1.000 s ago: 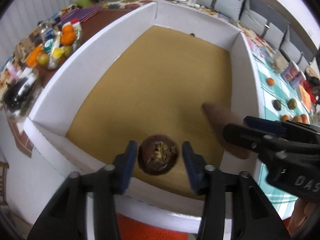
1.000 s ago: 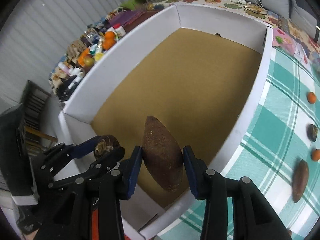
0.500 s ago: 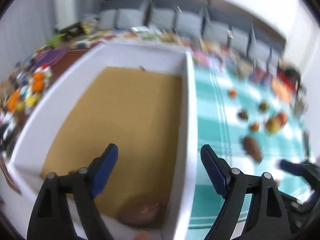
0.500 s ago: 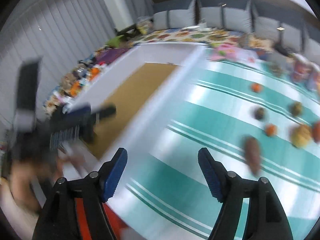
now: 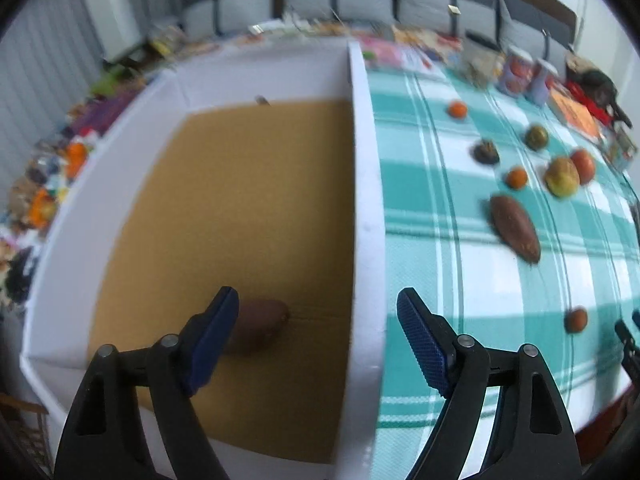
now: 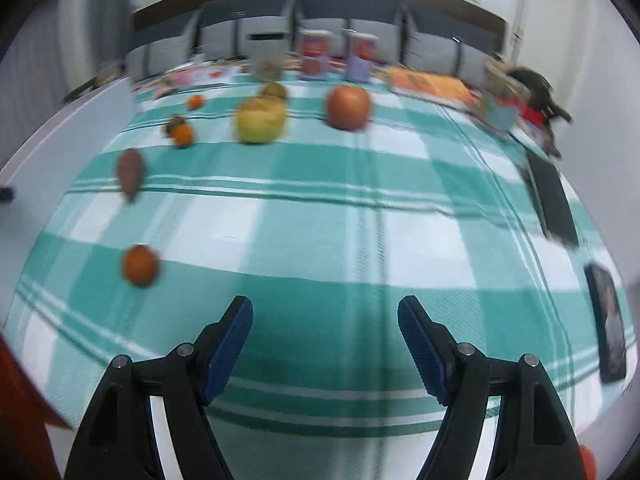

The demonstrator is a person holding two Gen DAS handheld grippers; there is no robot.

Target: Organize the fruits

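- Both grippers have let go since a second ago: the left gripper [image 5: 318, 332] no longer brackets the dark round fruit and the right gripper [image 6: 325, 340] no longer holds the long brown fruit; each now has its fingers spread wide with nothing between them.
- One long brown fruit [image 5: 260, 330] lies in the white box [image 5: 362, 184] on its tan floor, near the close end, its long axis roughly across the view, its left end hidden behind the left gripper's left finger [image 5: 210, 340].
- A second long brown fruit [image 5: 515, 228] lies on the checked surface [image 5: 420, 208], well apart from the box, its long axis running from far-left to near-right.
- Around it in the left view are three small orange fruits, one dark round fruit [image 5: 486, 152], one greenish fruit, one yellow fruit [image 5: 562, 176] touching one red fruit [image 5: 583, 165].
- The dark round fruit dropped in the box cannot be made out.
- The right view is motion-blurred; the box is cut off at its left edge.
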